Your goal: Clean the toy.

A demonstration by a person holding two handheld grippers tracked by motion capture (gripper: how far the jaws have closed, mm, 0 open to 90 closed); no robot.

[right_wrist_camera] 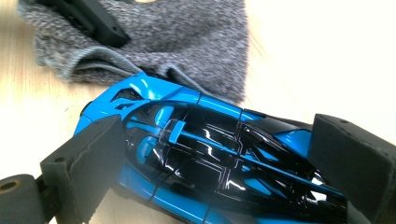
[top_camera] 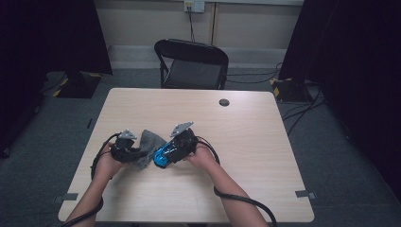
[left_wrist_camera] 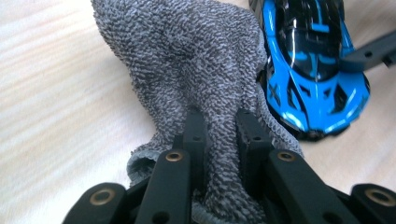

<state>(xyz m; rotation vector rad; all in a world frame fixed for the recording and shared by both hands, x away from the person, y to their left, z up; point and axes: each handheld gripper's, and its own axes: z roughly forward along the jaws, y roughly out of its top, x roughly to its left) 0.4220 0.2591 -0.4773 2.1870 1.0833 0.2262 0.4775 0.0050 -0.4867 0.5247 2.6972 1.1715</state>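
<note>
A grey knitted cloth (top_camera: 150, 140) lies bunched on the wooden table (top_camera: 246, 142), near its front left. My left gripper (top_camera: 140, 152) is shut on a fold of this cloth (left_wrist_camera: 187, 60), its two black jaws (left_wrist_camera: 222, 119) pinching the fabric between them. A blue and black toy car (top_camera: 160, 159) sits right beside the cloth. My right gripper (top_camera: 169, 152) is shut on the car (right_wrist_camera: 205, 140), one foam pad (right_wrist_camera: 93, 158) against each side. In the left gripper view the car (left_wrist_camera: 313, 70) touches the cloth's edge.
A black folding chair (top_camera: 191, 64) stands behind the table's far edge. A dark round cable hole (top_camera: 224, 102) sits at the table's far middle. Cables run over the floor at the right (top_camera: 302, 111). Bare tabletop stretches to the right and far side.
</note>
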